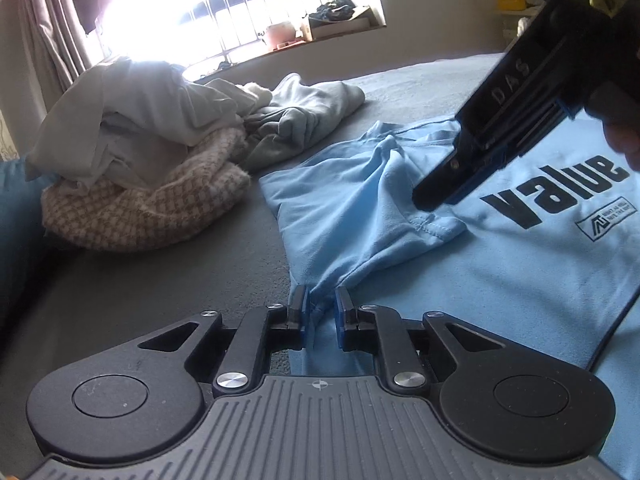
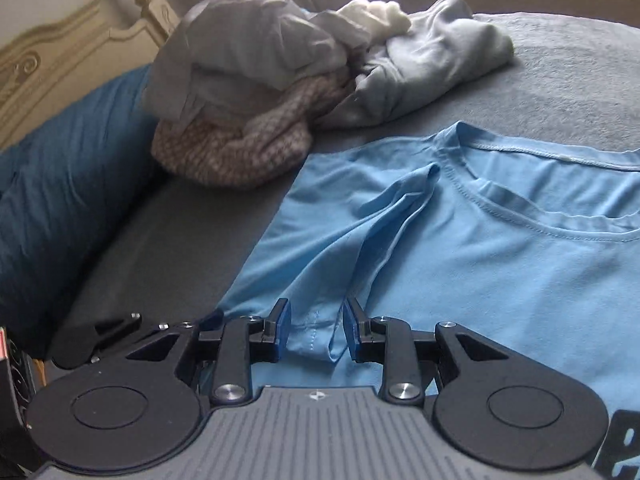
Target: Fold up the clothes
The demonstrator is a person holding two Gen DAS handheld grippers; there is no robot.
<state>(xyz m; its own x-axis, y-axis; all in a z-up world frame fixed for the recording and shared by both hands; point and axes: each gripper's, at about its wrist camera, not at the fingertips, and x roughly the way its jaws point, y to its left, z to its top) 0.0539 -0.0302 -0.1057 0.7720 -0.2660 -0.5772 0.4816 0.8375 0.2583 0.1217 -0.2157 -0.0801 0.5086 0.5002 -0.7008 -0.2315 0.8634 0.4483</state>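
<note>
A light blue T-shirt (image 1: 520, 280) with a black "value" print lies flat on the grey bed cover (image 1: 160, 280), its collar (image 2: 540, 216) towards the far side. Its left sleeve (image 2: 360, 232) is turned in over the chest in a loose ridge. My left gripper (image 1: 322, 304) sits low at the shirt's side edge, its jaws a narrow gap apart around a small pinch of blue cloth that they do not squeeze. My right gripper (image 2: 316, 320) stands open over the sleeve's hem, which lies slack between its blue pads (image 2: 283, 320). In the left wrist view the right gripper (image 1: 434, 200) hovers just above the sleeve.
A heap of unfolded clothes (image 1: 140, 152), grey pieces on a checked knit, sits on the bed behind the shirt to the left. A dark blue pillow (image 2: 60, 200) and a cream headboard (image 2: 60, 48) lie further left. A bright barred window (image 1: 240, 8) is beyond.
</note>
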